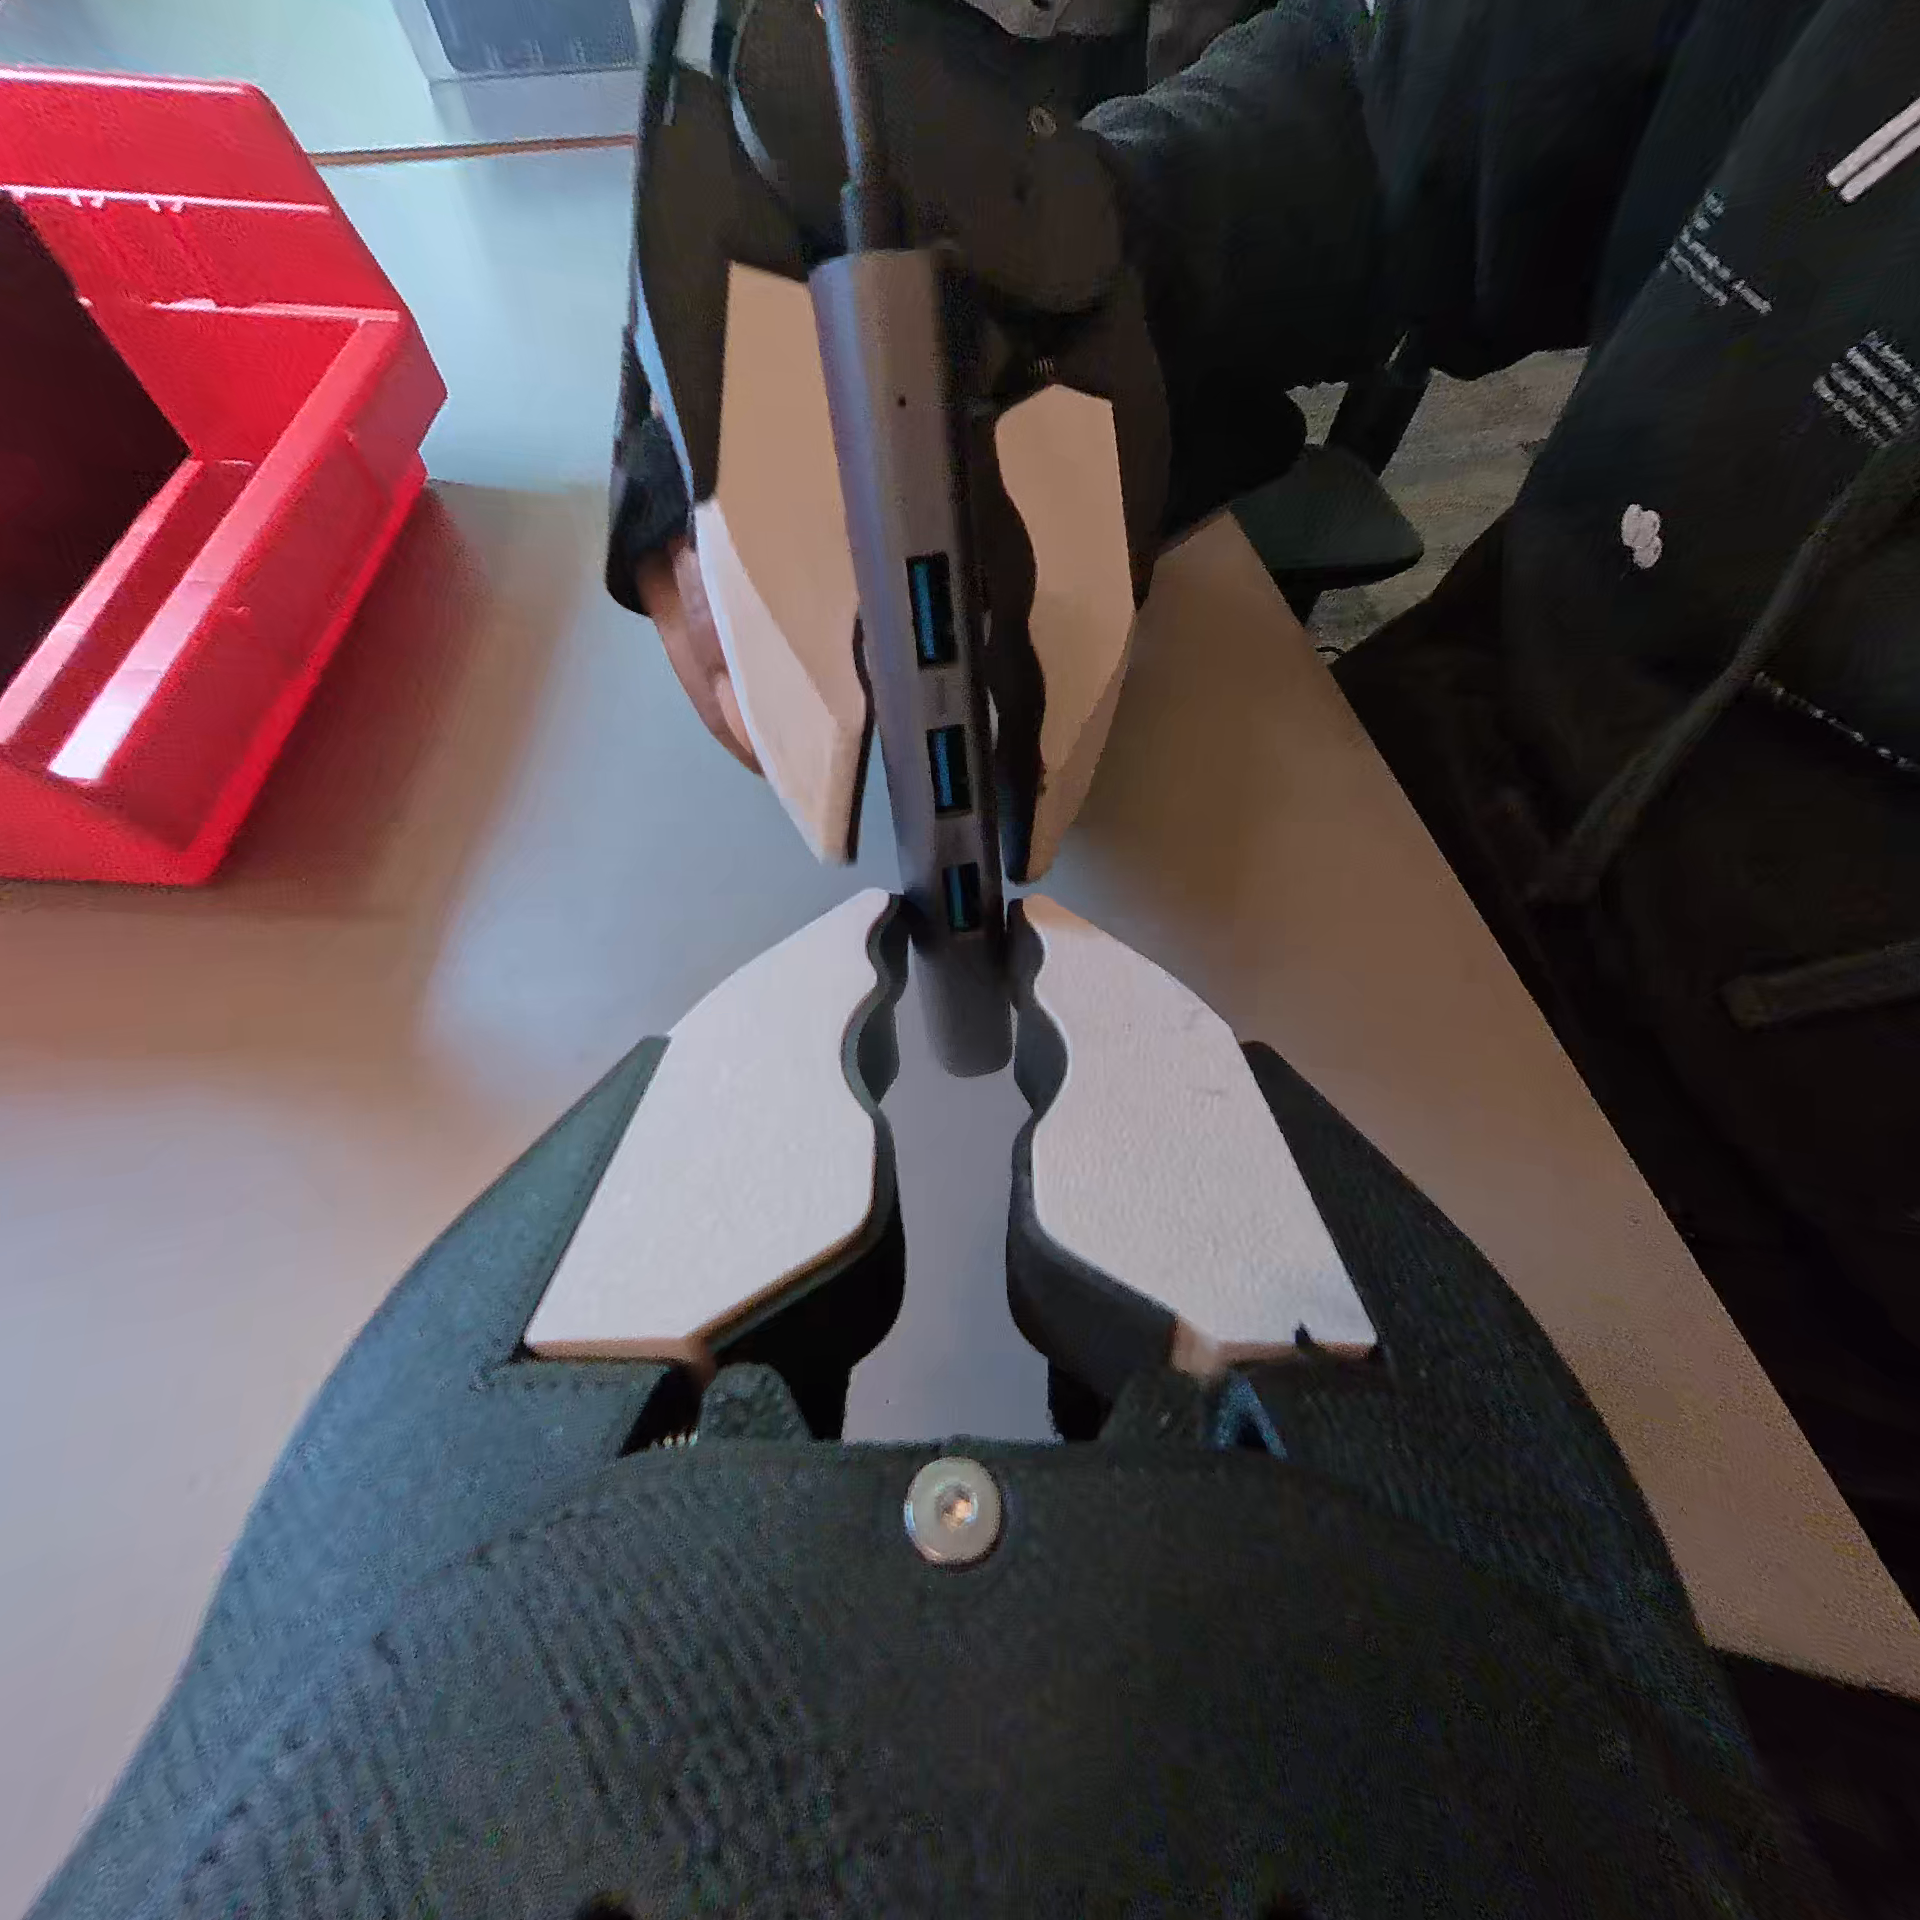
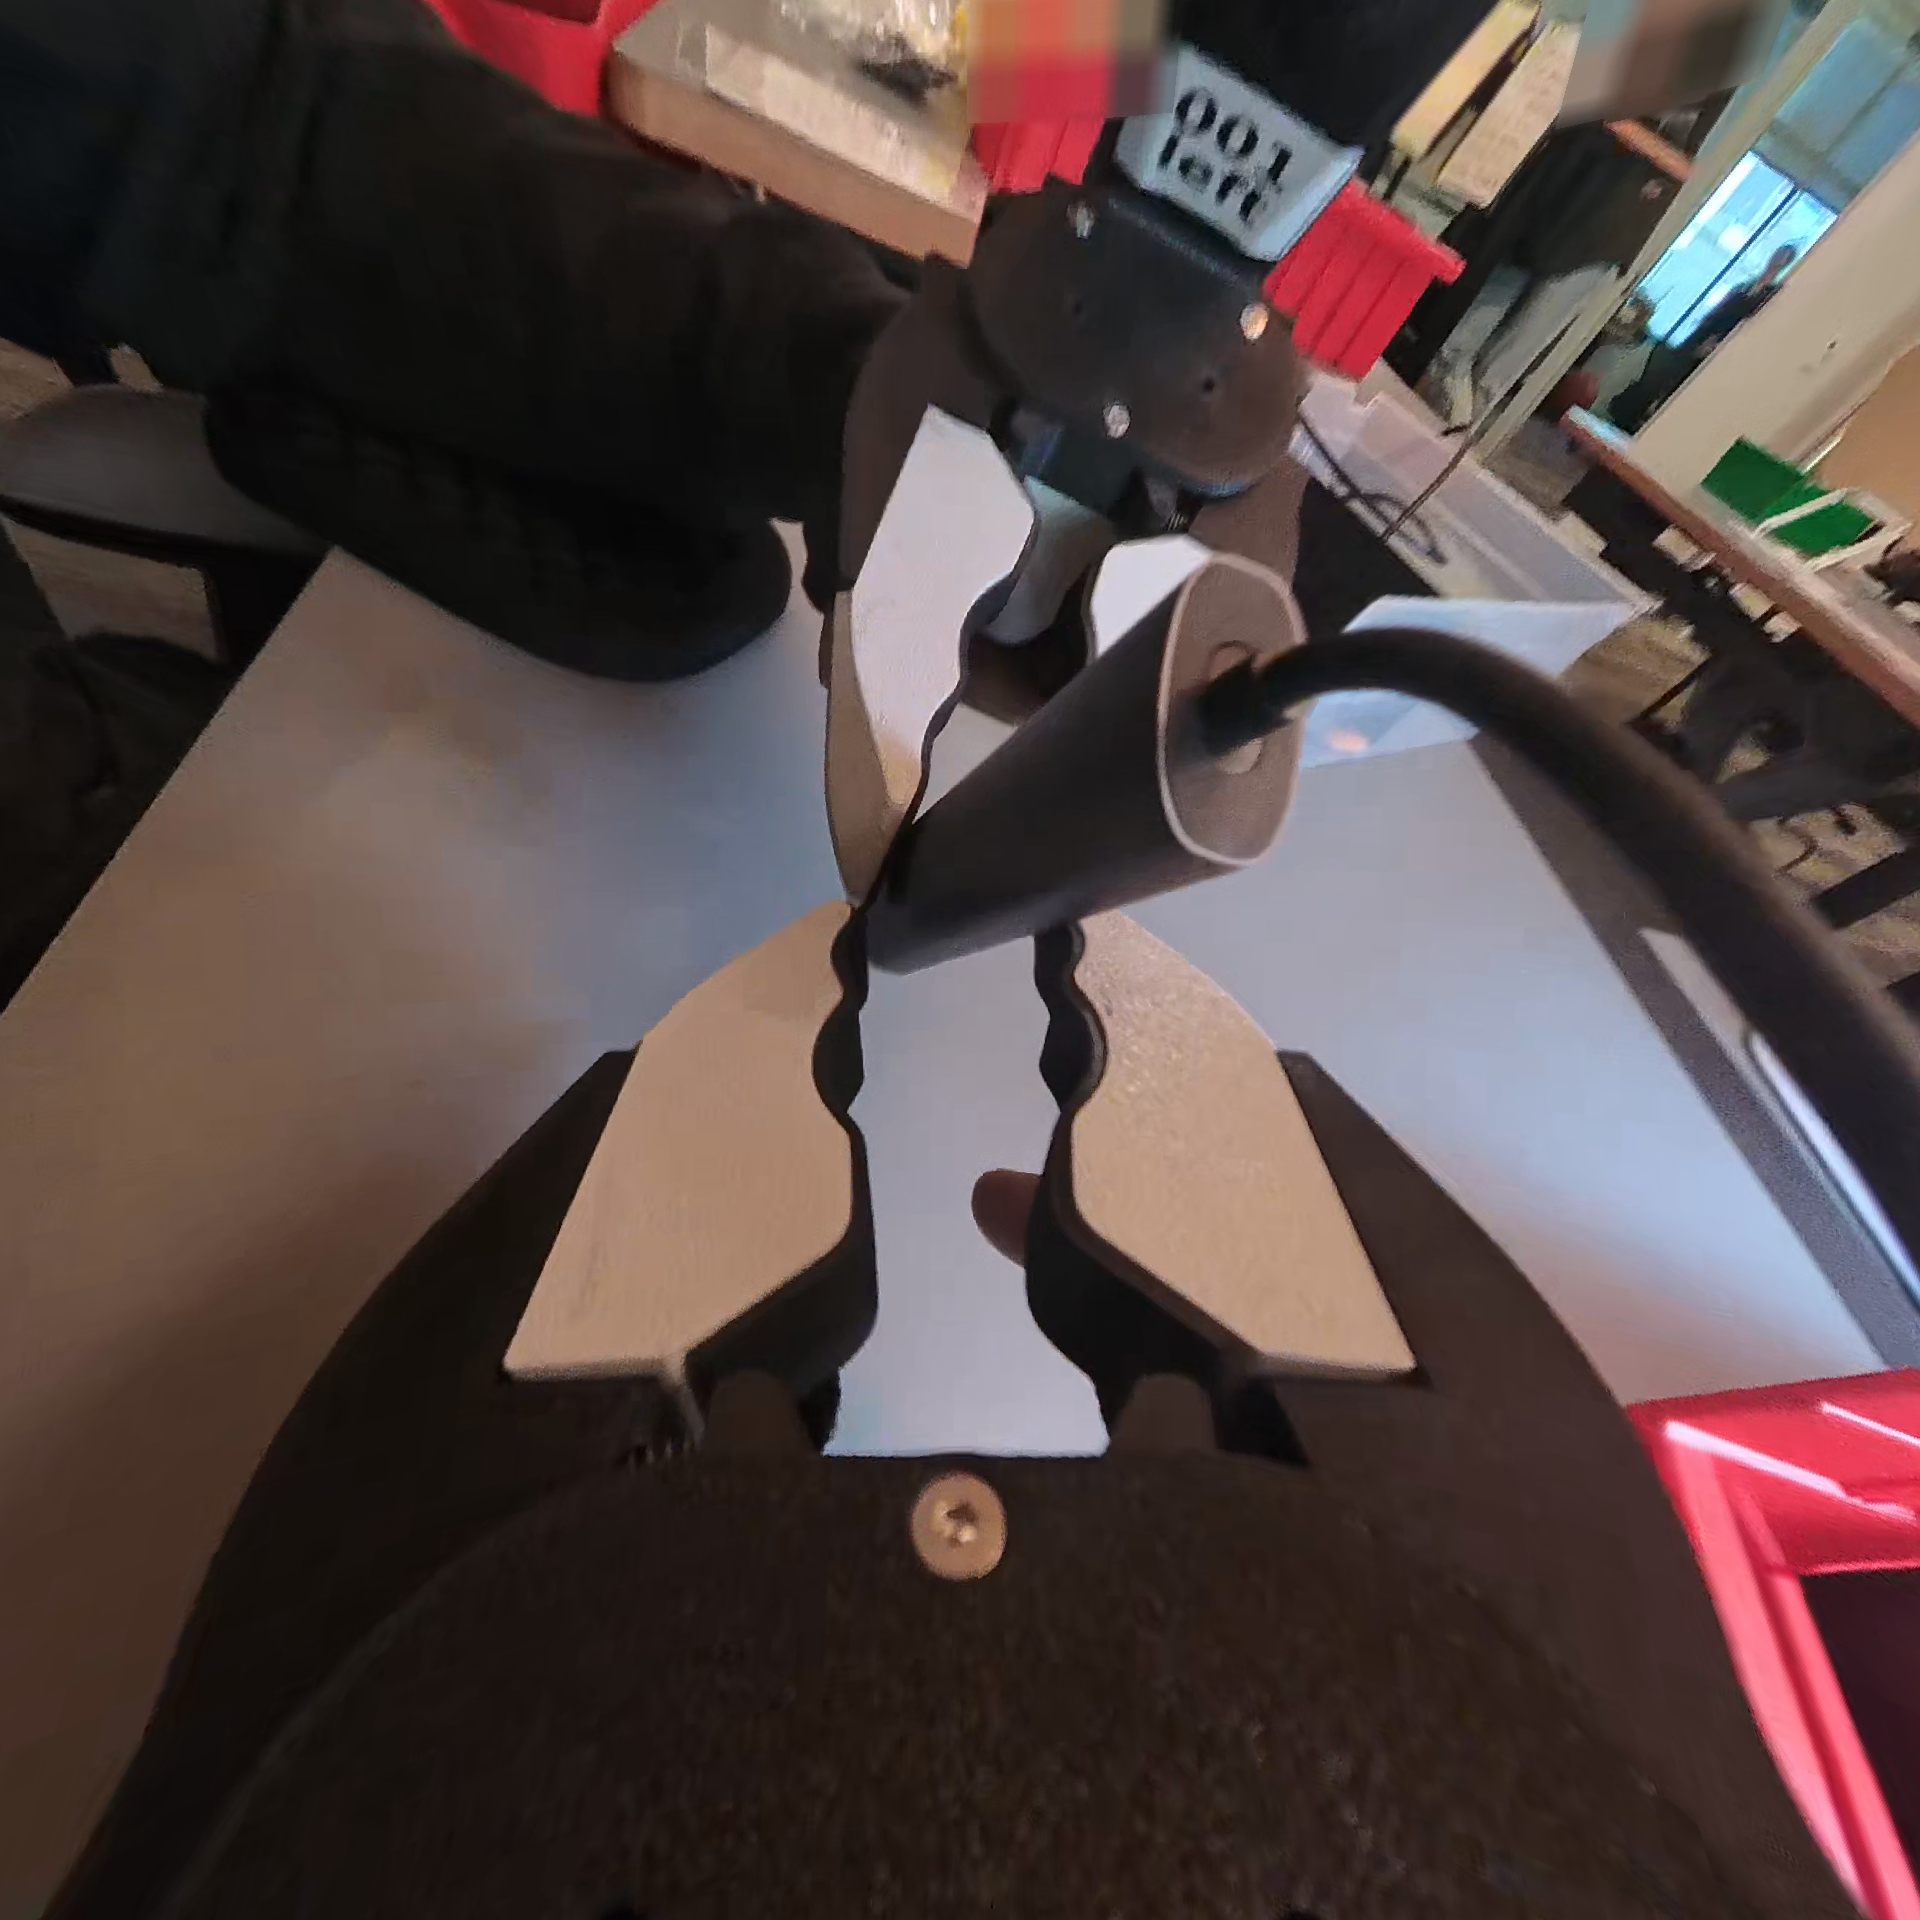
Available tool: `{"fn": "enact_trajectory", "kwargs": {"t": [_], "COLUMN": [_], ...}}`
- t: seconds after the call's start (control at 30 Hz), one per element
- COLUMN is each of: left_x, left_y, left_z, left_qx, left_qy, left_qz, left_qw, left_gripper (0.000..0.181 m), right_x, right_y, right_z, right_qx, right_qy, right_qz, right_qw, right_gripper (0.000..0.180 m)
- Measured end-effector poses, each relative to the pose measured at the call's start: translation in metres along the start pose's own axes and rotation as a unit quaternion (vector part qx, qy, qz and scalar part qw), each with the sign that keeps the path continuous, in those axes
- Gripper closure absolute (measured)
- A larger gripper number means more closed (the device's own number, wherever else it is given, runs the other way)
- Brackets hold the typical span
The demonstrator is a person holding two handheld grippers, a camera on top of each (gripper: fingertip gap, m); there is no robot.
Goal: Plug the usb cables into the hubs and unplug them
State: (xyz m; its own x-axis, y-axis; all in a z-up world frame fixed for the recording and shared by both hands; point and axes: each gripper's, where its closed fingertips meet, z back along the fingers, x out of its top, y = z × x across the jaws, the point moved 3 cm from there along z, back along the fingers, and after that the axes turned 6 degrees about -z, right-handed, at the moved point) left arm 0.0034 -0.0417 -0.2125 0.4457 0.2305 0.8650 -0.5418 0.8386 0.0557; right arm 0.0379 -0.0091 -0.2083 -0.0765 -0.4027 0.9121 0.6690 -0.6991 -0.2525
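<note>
- Gripping the grey USB hub from both ends, the two tools meet in mid-air above the pale worktop.
- Left hand-held gripper: its fingertips pinch the near end of the hub, the rounded end poking back between the fingers.
- Right hand-held gripper comes in from the far side in the left wrist view; its tips bracket the hub just beyond the nearest port, close against its sides.
- From the right wrist view, that same right hand-held gripper has its tips at the hub's narrow faces, but whether they actually clamp it I cannot tell.
- The hub shows three blue USB ports in a row along the upward face, all open and unfilled.
- A black cable leaves the hub's far end and arcs off to the right in the right wrist view.
- The hub is tilted, off the worktop, not lying flat.
- A red plastic bin sits on the worktop to the left, well apart from the hub.
- A person's dark sleeve reaches in behind the left tool.
</note>
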Motion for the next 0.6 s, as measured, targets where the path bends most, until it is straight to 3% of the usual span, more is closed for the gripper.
{"fn": "enact_trajectory", "kwargs": {"t": [0.13, 0.33, 0.4, 0.5, 0.6], "left_x": [0.009, 0.000, 0.000, 0.005, 0.020], "left_y": [0.016, 0.038, 0.040, 0.039, 0.033], "left_z": [0.018, 0.056, 0.067, 0.075, 0.076], "left_qx": [0.057, 0.137, 0.150, 0.155, 0.136], "left_qy": [-0.033, -0.033, -0.040, -0.060, -0.111], "left_qz": [0.005, 0.007, 0.007, 0.001, -0.011], "left_qw": [0.998, 0.990, 0.988, 0.986, 0.984], "left_gripper": [0.164, 0.164, 0.164, 0.164, 0.165], "right_x": [-0.012, 0.024, 0.040, 0.042, 0.011], "right_y": [0.008, 0.019, 0.001, -0.046, -0.066], "right_z": [0.006, 0.043, 0.066, 0.096, 0.094], "right_qx": [0.049, 0.132, 0.092, -0.036, -0.071], "right_qy": [0.070, 0.014, -0.013, -0.018, 0.042], "right_qz": [-0.017, -0.038, -0.032, -0.023, -0.042], "right_qw": [0.996, 0.990, 0.995, 0.999, 0.996], "right_gripper": [0.148, 0.149, 0.151, 0.151, 0.128]}}
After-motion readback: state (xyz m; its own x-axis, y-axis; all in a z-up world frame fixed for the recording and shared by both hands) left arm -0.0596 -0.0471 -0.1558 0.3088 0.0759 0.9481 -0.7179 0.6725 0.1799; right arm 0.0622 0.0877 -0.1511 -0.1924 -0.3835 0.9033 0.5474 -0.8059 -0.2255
